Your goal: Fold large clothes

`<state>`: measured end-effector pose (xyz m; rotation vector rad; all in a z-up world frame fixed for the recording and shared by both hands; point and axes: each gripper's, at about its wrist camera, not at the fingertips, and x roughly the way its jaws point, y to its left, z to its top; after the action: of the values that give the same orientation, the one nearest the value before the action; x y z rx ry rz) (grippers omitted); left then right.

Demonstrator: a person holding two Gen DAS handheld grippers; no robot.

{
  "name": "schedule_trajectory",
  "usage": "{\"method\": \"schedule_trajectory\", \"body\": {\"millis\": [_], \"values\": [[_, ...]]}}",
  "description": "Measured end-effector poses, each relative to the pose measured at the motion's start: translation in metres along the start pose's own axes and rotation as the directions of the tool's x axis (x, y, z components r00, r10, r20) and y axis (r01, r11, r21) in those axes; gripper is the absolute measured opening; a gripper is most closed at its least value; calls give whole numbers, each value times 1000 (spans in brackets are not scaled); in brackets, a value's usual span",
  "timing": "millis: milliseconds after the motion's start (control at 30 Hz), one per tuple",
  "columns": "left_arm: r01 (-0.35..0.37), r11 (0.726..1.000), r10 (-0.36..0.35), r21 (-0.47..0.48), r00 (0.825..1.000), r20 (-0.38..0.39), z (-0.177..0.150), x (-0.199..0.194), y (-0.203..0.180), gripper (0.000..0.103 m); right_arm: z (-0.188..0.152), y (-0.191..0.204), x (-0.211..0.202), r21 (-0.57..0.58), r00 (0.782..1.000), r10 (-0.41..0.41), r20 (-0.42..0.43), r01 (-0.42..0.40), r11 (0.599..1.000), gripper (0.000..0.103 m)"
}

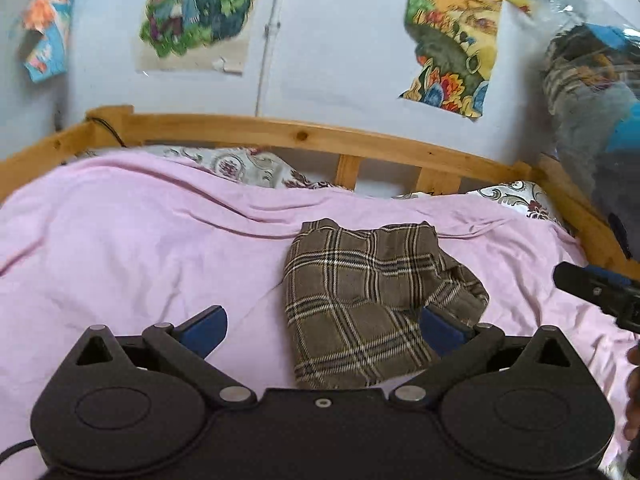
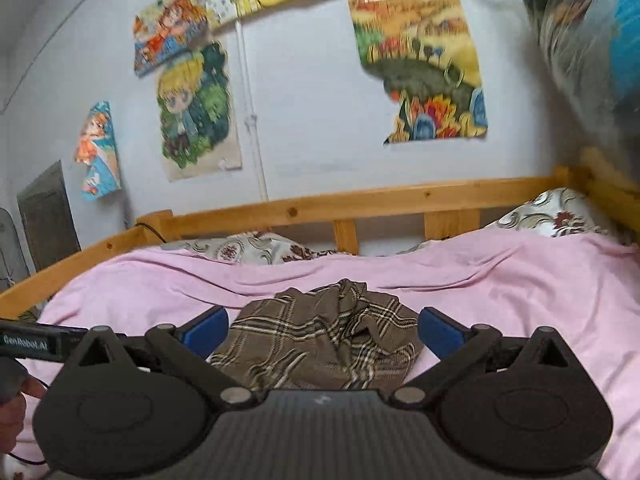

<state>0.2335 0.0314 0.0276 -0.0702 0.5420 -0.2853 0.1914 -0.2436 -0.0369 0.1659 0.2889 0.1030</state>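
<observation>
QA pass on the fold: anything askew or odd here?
Yes. The plaid garment on the pink sheet is folded unevenly: its right side bunches into a lump, edges not square. Wall posters are torn and peeling. Both grippers stand open, holding nothing.

The right hand-held gripper is hovering over the bed with its blue-padded jaws standing wide apart and nothing pressed between them. A brown plaid garment is lying folded and bunched on the pink sheet, beyond the jaws. The left hand-held gripper is poking in at the left edge, under cartoon posters hanging on the wall
</observation>
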Motion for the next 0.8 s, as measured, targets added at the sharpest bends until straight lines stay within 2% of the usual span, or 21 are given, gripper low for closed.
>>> {"method": "schedule_trajectory", "body": {"millis": [133, 333, 533, 800], "values": [[-17, 1000, 16, 9, 1000, 12, -27, -25, -1, 102, -17, 13, -37, -21, 1000, -23, 3, 23, 999, 103], [-21, 1000, 21, 16, 1000, 4, -64, -34, 2, 102, -54, 21, -70, -48, 997, -73, -19, 72, 996, 103], [-28, 998, 28, 50, 1000, -10, -87, -32, 1, 102, -77, 21, -72, -24, 993, -104, -57, 103, 994, 103], [-32, 998, 33, 53, 999, -18, -94, -30, 0, 102, -83, 18, -62, -15, 992, -93, -83, 92, 996, 103]]}}
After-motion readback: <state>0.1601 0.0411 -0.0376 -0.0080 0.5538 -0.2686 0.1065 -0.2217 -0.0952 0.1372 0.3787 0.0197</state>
